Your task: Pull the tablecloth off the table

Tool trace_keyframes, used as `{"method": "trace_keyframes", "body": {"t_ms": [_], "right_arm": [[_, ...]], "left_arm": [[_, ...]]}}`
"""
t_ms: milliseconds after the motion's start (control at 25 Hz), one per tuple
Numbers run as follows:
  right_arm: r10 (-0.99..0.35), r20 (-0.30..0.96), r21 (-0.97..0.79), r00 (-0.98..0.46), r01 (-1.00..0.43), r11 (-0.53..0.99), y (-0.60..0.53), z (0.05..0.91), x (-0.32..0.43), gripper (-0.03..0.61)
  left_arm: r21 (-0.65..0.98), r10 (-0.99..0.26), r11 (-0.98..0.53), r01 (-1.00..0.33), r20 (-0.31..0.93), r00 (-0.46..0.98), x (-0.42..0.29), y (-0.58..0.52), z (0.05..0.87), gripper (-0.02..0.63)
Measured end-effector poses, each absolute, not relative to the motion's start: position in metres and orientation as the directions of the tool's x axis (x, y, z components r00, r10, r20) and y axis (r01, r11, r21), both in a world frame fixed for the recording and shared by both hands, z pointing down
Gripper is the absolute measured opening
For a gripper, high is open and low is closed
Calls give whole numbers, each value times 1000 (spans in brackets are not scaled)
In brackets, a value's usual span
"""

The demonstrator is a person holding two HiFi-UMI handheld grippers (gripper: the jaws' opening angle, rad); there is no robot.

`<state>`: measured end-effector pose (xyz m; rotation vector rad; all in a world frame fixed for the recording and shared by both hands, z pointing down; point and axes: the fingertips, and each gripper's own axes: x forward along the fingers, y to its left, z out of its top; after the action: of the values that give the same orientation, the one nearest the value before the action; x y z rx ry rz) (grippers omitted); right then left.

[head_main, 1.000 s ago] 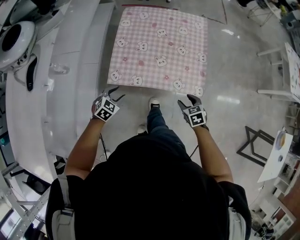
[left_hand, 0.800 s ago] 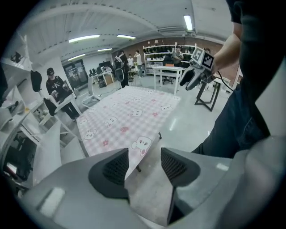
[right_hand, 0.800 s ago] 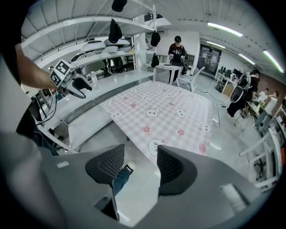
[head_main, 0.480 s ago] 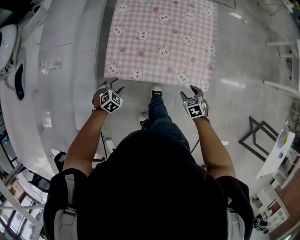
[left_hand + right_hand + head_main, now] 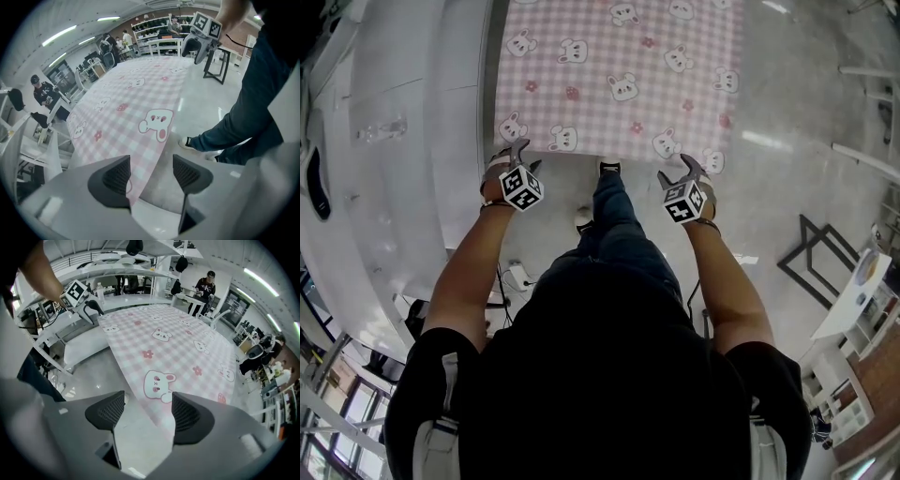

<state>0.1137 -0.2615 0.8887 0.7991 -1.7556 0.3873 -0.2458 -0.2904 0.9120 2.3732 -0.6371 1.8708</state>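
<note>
Where it lies spread flat over the table, hiding the top, the cloth [image 5: 619,75] is a pink-and-white check with bunny faces and small flowers, its near edge toward the person. The left gripper [image 5: 513,152] sits at the cloth's near left corner, tipped steeply down. In the left gripper view its jaws stand apart; the cloth's edge runs up through the gap and neither pad presses on it. The right gripper [image 5: 682,169] sits at the near right corner, tipped down the same way. Its jaws have just been opening and stand wide; in the right gripper view the cloth's edge and a bunny print show in the gap, nothing pinched. Each gripper appears in the other's view, at the far end of the same edge. Between the two grippers, one leg [image 5: 614,220] in blue jeans reaches forward, the shoe [image 5: 608,169] just at the cloth's edge. Glossy grey floor [image 5: 769,141] all round. A long white counter [image 5: 403,141] runs close along the cloth's left side. A black frame [image 5: 811,272] stands on the floor well off to the right. Both gripper views show people [image 5: 206,284] in the room beyond the table.
</note>
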Motion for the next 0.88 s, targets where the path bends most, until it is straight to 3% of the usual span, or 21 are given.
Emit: {"method": "trace_keyframes", "body": {"t_ms": [400, 680, 800, 880], "right_arm": [[-298, 954, 232, -26, -561, 794, -263, 939, 131, 382], [-309, 950, 284, 36, -507, 814, -273, 949, 137, 382], [-299, 953, 284, 48, -485, 827, -275, 951, 140, 380], [-291, 956, 279, 45, -456, 845, -272, 950, 137, 346]], "left_arm": [[-231, -278, -927, -295, 952, 129, -230, -302, 946, 338], [-247, -279, -935, -254, 955, 98, -229, -313, 951, 336], [-227, -254, -944, -241, 963, 89, -227, -313, 952, 304], [-213, -239, -948, -236, 967, 89, -226, -312, 952, 282]]}}
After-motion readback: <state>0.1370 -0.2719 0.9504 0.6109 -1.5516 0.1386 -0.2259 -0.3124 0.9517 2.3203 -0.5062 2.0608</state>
